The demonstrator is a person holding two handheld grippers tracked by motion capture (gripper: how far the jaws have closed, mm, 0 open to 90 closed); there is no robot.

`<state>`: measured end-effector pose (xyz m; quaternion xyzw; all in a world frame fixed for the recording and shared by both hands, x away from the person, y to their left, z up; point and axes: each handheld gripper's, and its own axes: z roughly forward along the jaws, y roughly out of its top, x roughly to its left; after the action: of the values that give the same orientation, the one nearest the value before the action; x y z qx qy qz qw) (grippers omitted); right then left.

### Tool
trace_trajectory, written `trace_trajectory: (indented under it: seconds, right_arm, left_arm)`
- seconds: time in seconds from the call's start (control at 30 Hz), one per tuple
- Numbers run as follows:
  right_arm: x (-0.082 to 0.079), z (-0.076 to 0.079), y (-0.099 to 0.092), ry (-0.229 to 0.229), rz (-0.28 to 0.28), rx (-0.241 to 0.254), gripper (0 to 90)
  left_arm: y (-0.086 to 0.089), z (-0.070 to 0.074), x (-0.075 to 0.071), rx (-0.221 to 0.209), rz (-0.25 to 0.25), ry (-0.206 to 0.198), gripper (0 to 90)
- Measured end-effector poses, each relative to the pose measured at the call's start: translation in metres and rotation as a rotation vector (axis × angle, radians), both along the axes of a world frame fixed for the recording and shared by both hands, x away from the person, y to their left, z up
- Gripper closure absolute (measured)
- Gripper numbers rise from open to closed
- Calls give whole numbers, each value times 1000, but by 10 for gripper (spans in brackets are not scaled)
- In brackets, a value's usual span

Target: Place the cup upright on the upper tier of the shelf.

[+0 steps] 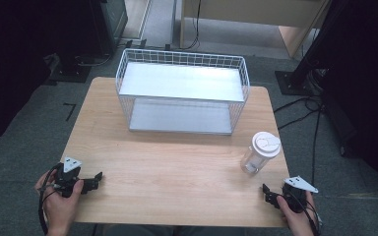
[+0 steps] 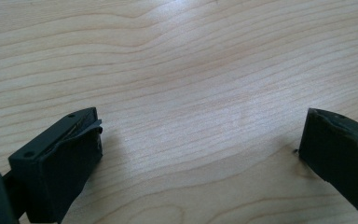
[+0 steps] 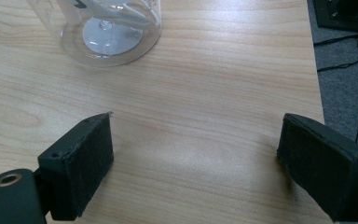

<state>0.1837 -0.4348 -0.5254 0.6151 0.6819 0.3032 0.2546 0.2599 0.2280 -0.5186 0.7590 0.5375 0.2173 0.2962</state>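
Nearby, right tongs (image 3: 193,154) agape, empty, near lidded cup (image 1: 261,152).

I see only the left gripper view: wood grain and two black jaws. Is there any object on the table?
Observer: Yes. A clear cup with a white lid stands upright near the table's right edge.
Operator: Which gripper is closer to it?
Observer: The right gripper. It sits just in front of the cup, jaws apart, with nothing between them.
Operator: Anything else on the table?
Observer: A white wire basket at the far side, with a flat shelf inside and nothing on it.
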Motion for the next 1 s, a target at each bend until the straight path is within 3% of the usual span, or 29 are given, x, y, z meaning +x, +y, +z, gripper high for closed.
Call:
trace_trajectory:
  seconds: [0.2, 0.33, 0.4, 0.67, 1.0]
  right_arm:
    - [2, 0, 5, 3, -64, -2, 64]
    - [1, 2, 7, 15, -55, -4, 41]
    - [0, 6, 7, -3, -59, 31, 41]
    - [0, 18, 9, -46, -47, 86, 41]
    - [4, 36, 19, -105, -22, 95, 41]
  left_arm:
    - [-1, 0, 1, 0, 9, -1, 0]
    - [-1, 0, 1, -1, 9, 0, 0]
    - [-1, 0, 1, -1, 9, 0, 0]
    - [-1, 0, 1, -1, 9, 0, 0]
    - [-1, 0, 1, -1, 9, 0, 0]
